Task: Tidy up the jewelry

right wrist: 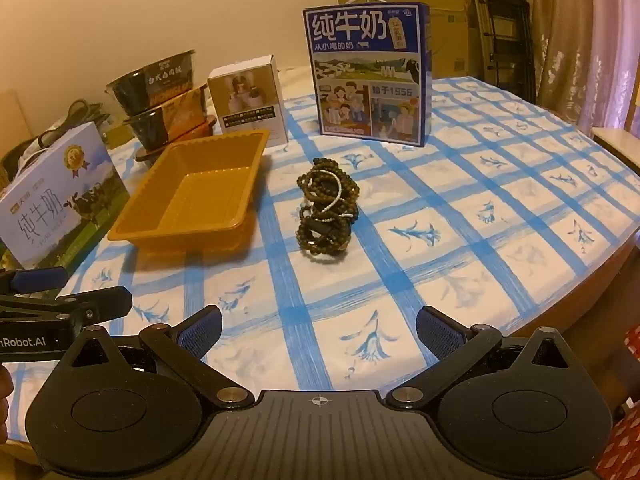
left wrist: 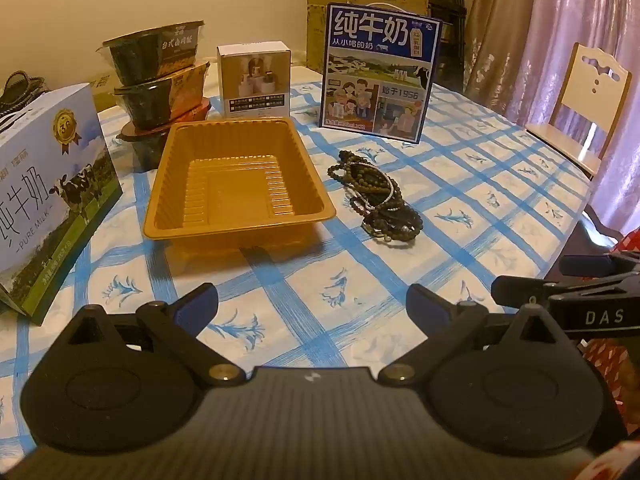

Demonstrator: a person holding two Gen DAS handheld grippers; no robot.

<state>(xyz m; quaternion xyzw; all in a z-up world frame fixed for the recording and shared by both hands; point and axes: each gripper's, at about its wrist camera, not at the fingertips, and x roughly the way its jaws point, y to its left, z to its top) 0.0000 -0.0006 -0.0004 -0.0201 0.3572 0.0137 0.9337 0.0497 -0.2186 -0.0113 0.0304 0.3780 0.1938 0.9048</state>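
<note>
left wrist view: the left gripper (left wrist: 312, 300) stands wide and empty; the tangled heap of dark beaded bracelets (left wrist: 376, 196) lies just right of the shallow orange plastic tray (left wrist: 240, 224) on the bench; right wrist view: the right gripper (right wrist: 319, 328) gapes wide too, the heap (right wrist: 326, 210) straight ahead; light, limp, likely snaggy, so pinch one outer loop.

Looks like someone's home dining room. Checkered tablecloth (left wrist: 500, 184), wooden chair (left wrist: 584, 104), curtains (left wrist: 560, 20). Milk cartons (right wrist: 368, 76) and noodle bowls (left wrist: 160, 76) sitting out.
</note>
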